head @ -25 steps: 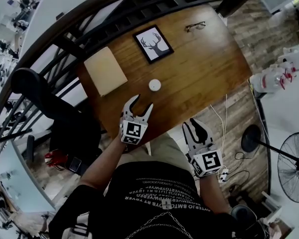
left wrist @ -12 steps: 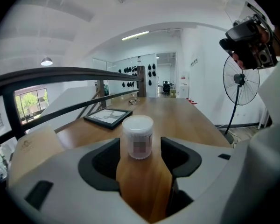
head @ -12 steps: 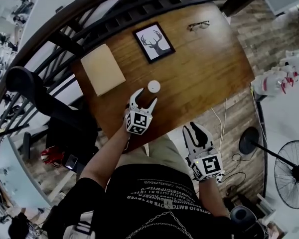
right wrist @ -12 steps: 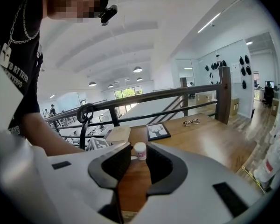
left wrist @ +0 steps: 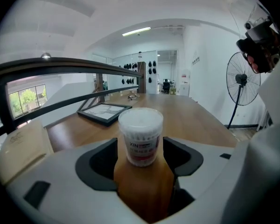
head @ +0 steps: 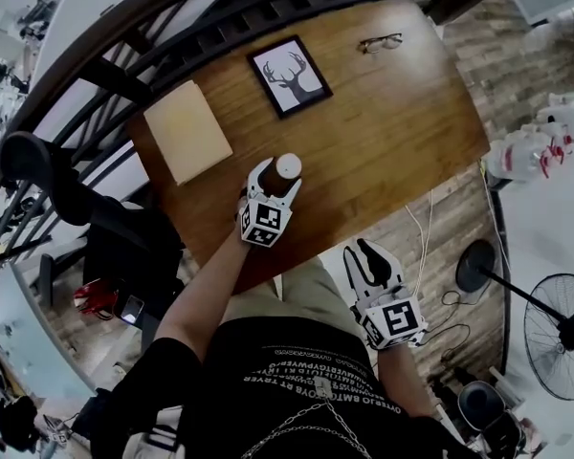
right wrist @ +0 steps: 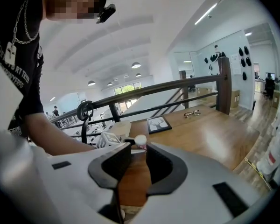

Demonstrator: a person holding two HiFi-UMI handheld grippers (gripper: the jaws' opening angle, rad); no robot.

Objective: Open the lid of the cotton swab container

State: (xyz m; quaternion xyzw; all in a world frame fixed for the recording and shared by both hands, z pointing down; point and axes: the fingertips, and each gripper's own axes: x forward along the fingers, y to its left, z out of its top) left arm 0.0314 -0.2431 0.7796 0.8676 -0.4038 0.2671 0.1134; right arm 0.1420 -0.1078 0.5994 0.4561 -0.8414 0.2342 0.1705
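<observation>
1. desk (head: 392, 132): far edge partly behind railing (head: 124, 79).
2. left hand-held gripper (head: 279, 176): jaws spread, just been opening; cotton swab container (left wrist: 140, 135) btwn, pads not touching it.
3. right hand-held gripper (head: 362, 254): jaws part-spread, empty, off desk's near edge.
4. cotton swab container: upright on desk, lid (left wrist: 140, 118) on; label mostly unreadable.

Wide bare tabletop (head: 402, 132) right of swab tub (head: 287, 165): open passage. Left side narrowed by tan box (head: 187, 130), near. Beyond tub, framed deer picture (head: 289, 75), apart. Glasses (head: 380, 43) at far corner, well apart. Railing (head: 110, 42) walls far edge.
</observation>
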